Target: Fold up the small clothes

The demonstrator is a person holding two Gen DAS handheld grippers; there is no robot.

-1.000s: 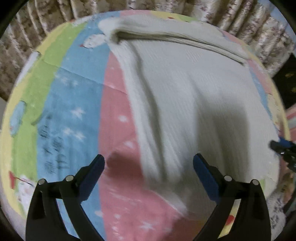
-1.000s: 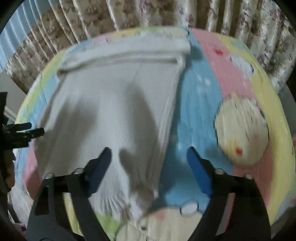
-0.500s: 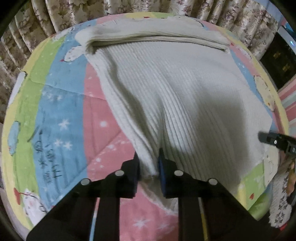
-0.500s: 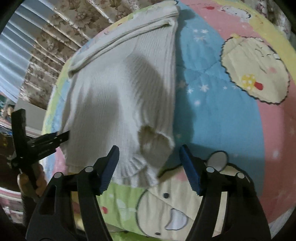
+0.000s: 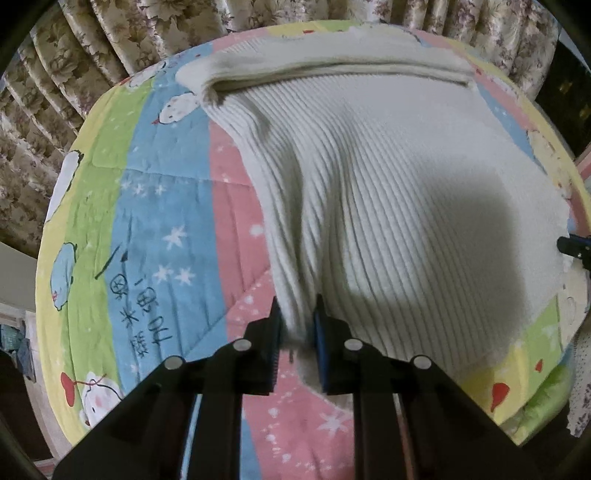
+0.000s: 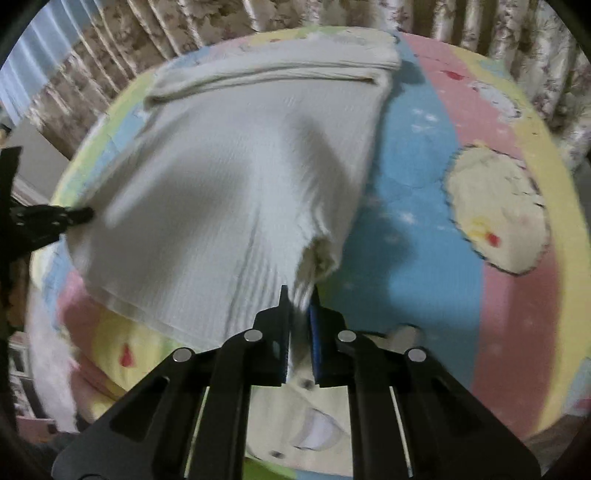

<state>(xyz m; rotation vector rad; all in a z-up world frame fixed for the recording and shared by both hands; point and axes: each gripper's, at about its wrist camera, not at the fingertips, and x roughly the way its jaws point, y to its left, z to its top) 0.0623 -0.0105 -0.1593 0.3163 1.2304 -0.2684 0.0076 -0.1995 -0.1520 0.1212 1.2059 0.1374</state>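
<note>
A cream ribbed knit sweater lies spread on a colourful cartoon quilt, its far part folded over in a thick band. My left gripper is shut on the sweater's near left corner and lifts it slightly. In the right wrist view the sweater fills the middle, and my right gripper is shut on its near right corner. The left gripper also shows in the right wrist view at the far left; the right gripper's tip shows in the left wrist view at the right edge.
The quilt covers a bed. Flowered curtains hang close behind its far edge, also in the right wrist view. A dark piece of furniture stands at the far right. Floor shows past the left side of the bed.
The left gripper shut on the near left corner first, then the right gripper shut on the near right corner. Both corners are now pulled up off the quilt.
</note>
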